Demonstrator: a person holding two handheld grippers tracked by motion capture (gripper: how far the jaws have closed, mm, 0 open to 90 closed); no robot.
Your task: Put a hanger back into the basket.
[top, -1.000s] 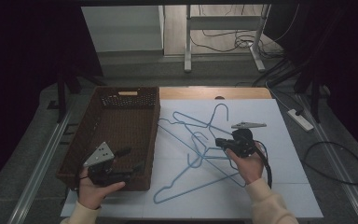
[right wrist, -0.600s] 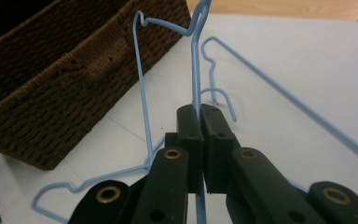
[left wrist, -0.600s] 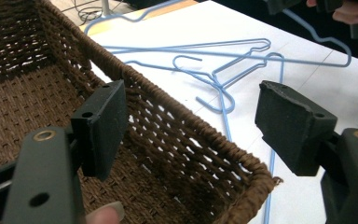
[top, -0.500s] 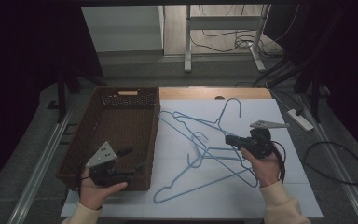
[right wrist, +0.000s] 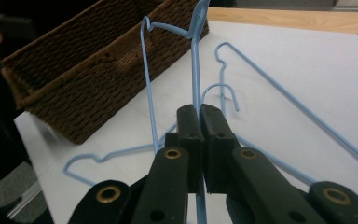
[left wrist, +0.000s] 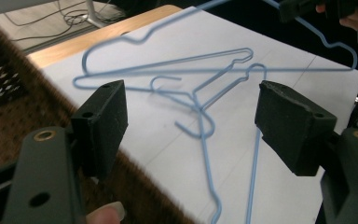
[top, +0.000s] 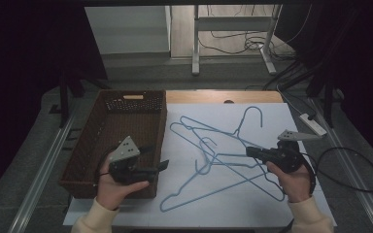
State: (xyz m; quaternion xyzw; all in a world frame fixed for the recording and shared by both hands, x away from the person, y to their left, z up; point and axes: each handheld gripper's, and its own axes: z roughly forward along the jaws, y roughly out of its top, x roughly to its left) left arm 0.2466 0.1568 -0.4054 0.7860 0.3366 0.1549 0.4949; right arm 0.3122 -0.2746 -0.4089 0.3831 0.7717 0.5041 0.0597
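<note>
My right gripper (top: 250,152) is shut on the wire of a blue hanger (top: 240,125) and holds it tilted up off the white sheet (top: 213,213). In the right gripper view the jaws (right wrist: 199,117) pinch that hanger (right wrist: 196,56), which rises toward the basket. Two more blue hangers (top: 209,191) lie tangled on the sheet beneath it. My left gripper (top: 145,167) hovers over the near right corner of the brown wicker basket (top: 114,104). Its jaws (left wrist: 196,121) stand wide open with nothing between them, facing the hangers (left wrist: 200,107).
The basket (right wrist: 74,60) stands at the left of the sheet, its inside dark. A white power strip (top: 313,125) and cables lie off the table's right side. A strip of bare wooden table (top: 223,97) runs along the far edge.
My right gripper has drawn to the right and upward with the hanger in it, dragging its hook rightward. My left gripper has risen a little and shifted right by the basket's corner.
</note>
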